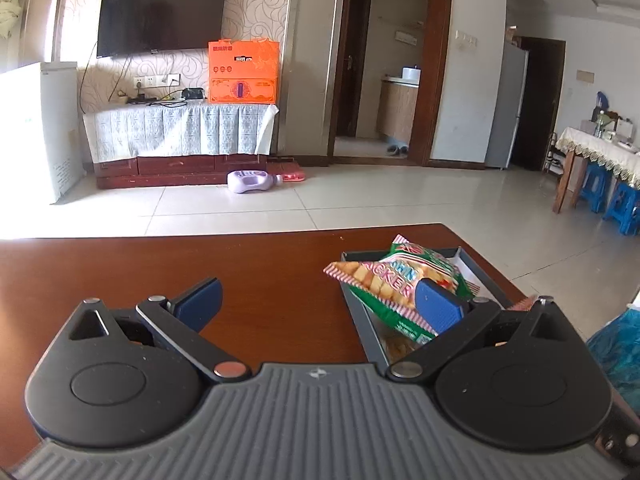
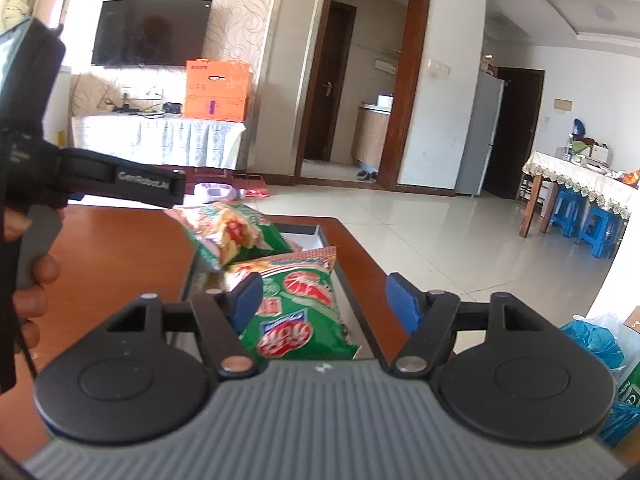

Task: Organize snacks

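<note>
Over the wooden table [image 1: 260,280], I am holding my left gripper [image 1: 320,300] and right gripper [image 2: 326,300] spread wide, gripping nothing; two cracker packets [image 2: 296,304] are lying in the dark tray [image 2: 360,304].

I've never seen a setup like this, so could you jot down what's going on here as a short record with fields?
Surface: wooden table
Container: dark tray at the table's right end
Snacks: two green packets, far packet and near packet, lying in the tray
Left gripper: fingers wide open, holding nothing, beside the tray
Right gripper: fingers open, over the near packet
Background: TV, orange box
</note>
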Demonstrator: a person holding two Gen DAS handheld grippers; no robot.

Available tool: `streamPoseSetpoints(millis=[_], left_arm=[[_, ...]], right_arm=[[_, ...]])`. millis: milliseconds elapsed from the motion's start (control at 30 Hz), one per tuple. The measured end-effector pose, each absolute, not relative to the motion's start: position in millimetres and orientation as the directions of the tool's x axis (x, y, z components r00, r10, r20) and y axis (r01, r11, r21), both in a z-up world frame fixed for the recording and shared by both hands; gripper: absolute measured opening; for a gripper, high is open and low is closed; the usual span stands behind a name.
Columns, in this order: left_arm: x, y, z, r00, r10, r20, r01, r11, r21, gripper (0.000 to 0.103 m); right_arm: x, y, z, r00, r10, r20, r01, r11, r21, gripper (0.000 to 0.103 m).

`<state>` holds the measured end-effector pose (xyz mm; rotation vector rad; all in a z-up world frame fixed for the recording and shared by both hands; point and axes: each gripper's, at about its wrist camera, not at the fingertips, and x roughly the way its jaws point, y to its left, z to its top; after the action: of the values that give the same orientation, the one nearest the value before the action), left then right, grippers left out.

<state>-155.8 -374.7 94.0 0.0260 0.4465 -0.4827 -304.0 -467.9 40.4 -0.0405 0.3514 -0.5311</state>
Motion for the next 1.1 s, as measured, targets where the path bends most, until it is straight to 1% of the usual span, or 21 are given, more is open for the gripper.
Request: streamPoseSetpoints(millis=[100,233,333,500,567,600,667,833,1100], left_arm=[[-174,-361,97,0.800,-0.444,-0.405,0.454,0.888,-0.076,0.103],[-201,-346,93,0.816,-0.420,-0.397,0.447,0.894,-0.027,0.103],[-216,-340,89,0.806,-0.420,-0.417,0.454,0.891,-0.020,0.103],[-240,-347,87,0.810,-0.421,-0.409,0.482,0.875,0.054,0.103],[-251,-349,85,0.812,-0.419,-0.407,0.484,0.873,0.065,0.103],[-258,-349,84,0.808,-0.426,-0.408,0.493,0.867,0.070,0.103],[-267,-349,82,0.796,-0.440,-0.416,0.510,0.857,0.068,0.103],[-291,-339,81,0.787,-0.463,-0.408,0.527,0.848,0.055,0.103],[-326,-324,80,0.775,-0.472,-0.419,0.533,0.845,0.033,0.103]], right_arm=[[-315,-459,39,0.812,-0.483,-0.328,0.473,0.873,-0.116,0.072],[-328,-448,35,0.825,-0.445,-0.350,0.446,0.891,-0.082,0.073],[-334,-440,32,0.827,-0.436,-0.356,0.438,0.895,-0.078,0.073],[-341,-432,30,0.829,-0.428,-0.362,0.435,0.898,-0.065,0.073],[-343,-427,29,0.829,-0.428,-0.361,0.433,0.899,-0.070,0.073],[-344,-426,30,0.828,-0.428,-0.361,0.432,0.899,-0.074,0.075],[-346,-423,30,0.825,-0.432,-0.364,0.435,0.897,-0.079,0.078],[-360,-421,31,0.800,-0.430,-0.418,0.456,0.889,-0.042,0.078],[-384,-410,34,0.795,-0.435,-0.423,0.458,0.887,-0.052,0.080]])
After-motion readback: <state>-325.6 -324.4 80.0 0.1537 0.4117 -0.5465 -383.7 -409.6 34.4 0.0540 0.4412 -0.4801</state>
